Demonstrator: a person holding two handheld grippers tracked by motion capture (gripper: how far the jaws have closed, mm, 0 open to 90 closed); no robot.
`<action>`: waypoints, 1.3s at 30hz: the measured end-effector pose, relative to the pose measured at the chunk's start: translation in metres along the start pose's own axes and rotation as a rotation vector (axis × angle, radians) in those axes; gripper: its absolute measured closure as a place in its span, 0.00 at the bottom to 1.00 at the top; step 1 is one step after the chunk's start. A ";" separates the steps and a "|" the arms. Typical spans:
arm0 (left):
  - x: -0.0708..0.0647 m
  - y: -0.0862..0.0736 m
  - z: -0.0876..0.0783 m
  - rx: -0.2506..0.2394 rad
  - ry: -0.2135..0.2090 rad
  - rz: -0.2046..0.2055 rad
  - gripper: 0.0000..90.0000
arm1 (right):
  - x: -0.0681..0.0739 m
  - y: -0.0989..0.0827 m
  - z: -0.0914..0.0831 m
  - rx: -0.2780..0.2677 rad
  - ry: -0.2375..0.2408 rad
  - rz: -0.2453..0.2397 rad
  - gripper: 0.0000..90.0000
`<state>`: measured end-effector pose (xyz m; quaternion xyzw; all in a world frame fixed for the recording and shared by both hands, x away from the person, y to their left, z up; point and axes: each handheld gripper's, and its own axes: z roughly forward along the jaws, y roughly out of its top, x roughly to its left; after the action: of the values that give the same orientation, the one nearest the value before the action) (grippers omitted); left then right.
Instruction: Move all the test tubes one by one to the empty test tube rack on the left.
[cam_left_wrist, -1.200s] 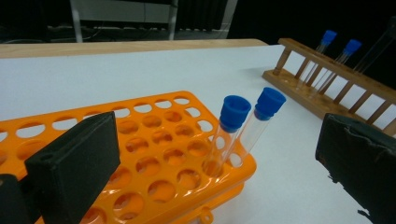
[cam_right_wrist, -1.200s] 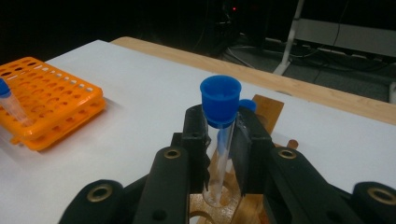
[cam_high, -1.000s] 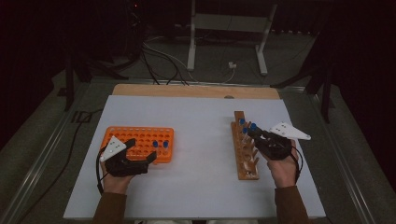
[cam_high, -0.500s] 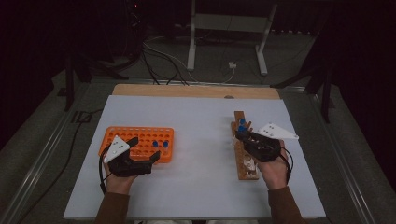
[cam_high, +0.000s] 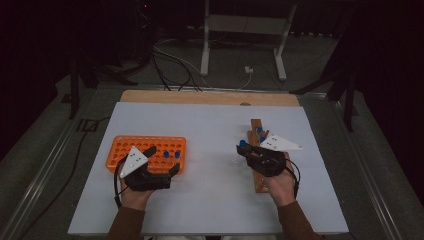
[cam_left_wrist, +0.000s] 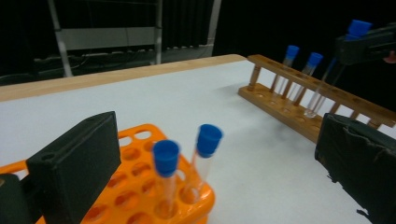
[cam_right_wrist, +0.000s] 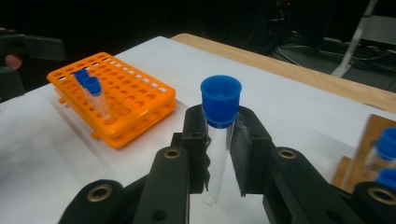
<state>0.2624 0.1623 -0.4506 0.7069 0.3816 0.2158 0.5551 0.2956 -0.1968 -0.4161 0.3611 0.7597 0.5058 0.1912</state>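
Note:
My right gripper (cam_right_wrist: 219, 128) is shut on a clear test tube with a blue cap (cam_right_wrist: 220, 100), held upright above the white table. In the high view this gripper (cam_high: 245, 150) hangs just left of the wooden tube rack (cam_high: 257, 175), which holds two more blue-capped tubes (cam_left_wrist: 312, 65). My left gripper (cam_high: 163, 159) stands open at the right end of the orange rack (cam_high: 125, 145). Two blue-capped tubes (cam_left_wrist: 166, 172) stand in that rack between its wide jaws, and neither jaw touches them.
The white table top (cam_high: 210, 200) lies between the two racks, with a wooden strip (cam_high: 200, 96) along its far edge. Cables and a metal stand's legs (cam_high: 205, 55) are on the dark floor beyond.
My right gripper has carried the tube leftward, off the wooden rack and out over the table. My left gripper has shifted slightly right along the orange rack, jaws still wide.

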 end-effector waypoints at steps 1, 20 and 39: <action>-0.002 0.001 0.001 0.002 -0.004 0.007 0.01 | 0.002 0.001 0.001 -0.001 0.008 0.001 0.85; -0.029 0.009 0.011 0.036 -0.081 0.078 0.08 | 0.044 0.011 0.020 0.036 0.144 -0.038 0.85; -0.041 0.006 0.019 0.083 -0.154 0.140 0.75 | 0.091 0.029 0.051 0.042 0.244 -0.079 0.85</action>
<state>0.2531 0.1182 -0.4458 0.7687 0.2963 0.1832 0.5365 0.2789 -0.0909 -0.4041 0.2705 0.8014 0.5221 0.1098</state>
